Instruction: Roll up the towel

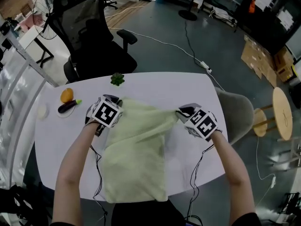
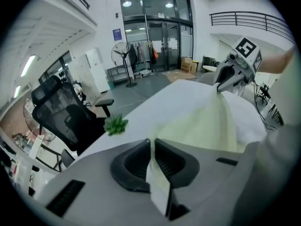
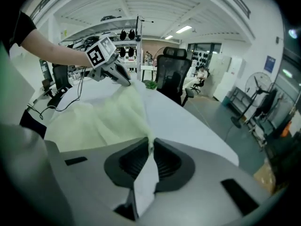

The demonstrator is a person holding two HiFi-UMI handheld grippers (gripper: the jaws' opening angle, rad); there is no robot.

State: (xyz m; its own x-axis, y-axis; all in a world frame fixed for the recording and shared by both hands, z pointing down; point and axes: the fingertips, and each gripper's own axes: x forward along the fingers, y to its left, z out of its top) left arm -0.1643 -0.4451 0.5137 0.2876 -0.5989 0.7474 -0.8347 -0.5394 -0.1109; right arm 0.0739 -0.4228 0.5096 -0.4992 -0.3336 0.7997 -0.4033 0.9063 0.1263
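Note:
A pale green towel (image 1: 136,149) lies lengthwise on the white table (image 1: 188,93), its near end hanging at the front edge. Its two far corners are lifted off the surface. My left gripper (image 1: 114,108) is shut on the far left corner; cloth shows pinched between its pads in the left gripper view, towel (image 2: 202,126) stretching away beyond. My right gripper (image 1: 181,114) is shut on the far right corner, towel (image 3: 113,119) draped to the left in the right gripper view. The cloth sags between the two grippers.
A small green plant (image 1: 117,79) sits at the table's far edge. An orange (image 1: 67,95) and an eggplant (image 1: 68,106) lie on a plate at the far left. A black office chair (image 1: 89,36) stands behind the table; a grey chair (image 1: 237,112) to the right.

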